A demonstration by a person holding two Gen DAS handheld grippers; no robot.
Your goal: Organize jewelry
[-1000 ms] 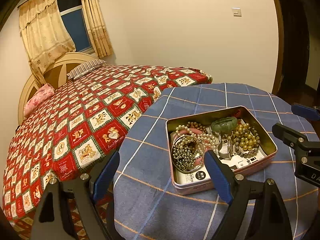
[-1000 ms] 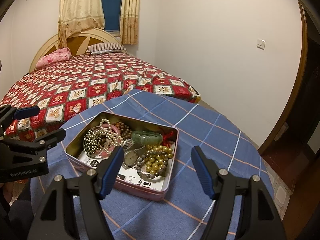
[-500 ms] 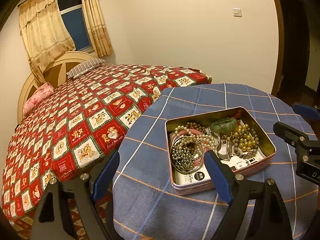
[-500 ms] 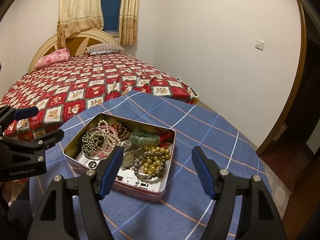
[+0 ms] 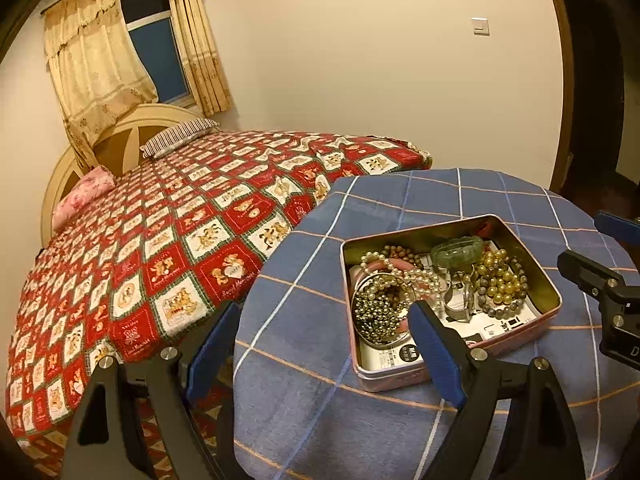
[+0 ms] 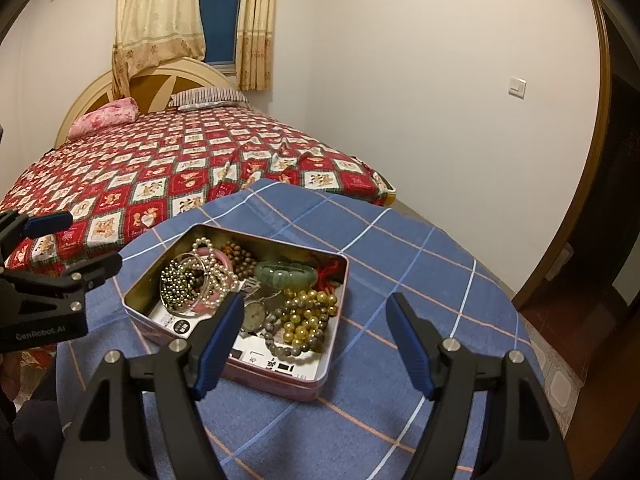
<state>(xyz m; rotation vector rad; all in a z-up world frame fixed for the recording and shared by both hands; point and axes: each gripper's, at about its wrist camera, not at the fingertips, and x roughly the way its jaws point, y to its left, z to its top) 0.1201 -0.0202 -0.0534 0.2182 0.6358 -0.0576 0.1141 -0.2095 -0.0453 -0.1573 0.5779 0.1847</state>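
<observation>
Jaws on both grippers are standing wide apart and gripping nothing. The left gripper (image 5: pixel 320 344) is hovering over the near left edge of the bench (image 5: pixel 440 196), with its right finger (image 5: pixel 434 350) overlapping the near left corner of the tin (image 5: pixel 452 374) in the left wrist view. The right gripper (image 6: pixel 314 340) is hanging over the near right part of the bench, its left finger (image 6: pixel 218 346) crossing the tin's near wall in the right wrist view.

All the jewelry is lying piled in the open tin, which is sitting about mid-bench on the blue checked cloth, its long axis running across from left to right. Toward the tin's left end are lying the small metallic beads (image 6: pixel 176 284) with the pearls (image 6: pixel 218 276) and a pink bangle (image 6: pixel 224 258) tangled over them; the green bangle (image 6: pixel 286 274) is resting near the far wall, and the yellow beads (image 6: pixel 310 320) are heaped at the right end beside a watch (image 6: pixel 253 315).

Judging by position, the left jaws are nearer the metallic beads and pearls, while the right jaws are nearer the yellow beads and watch, both ahead and below. Loose strands look likely to drag neighbours along when lifted.
</observation>
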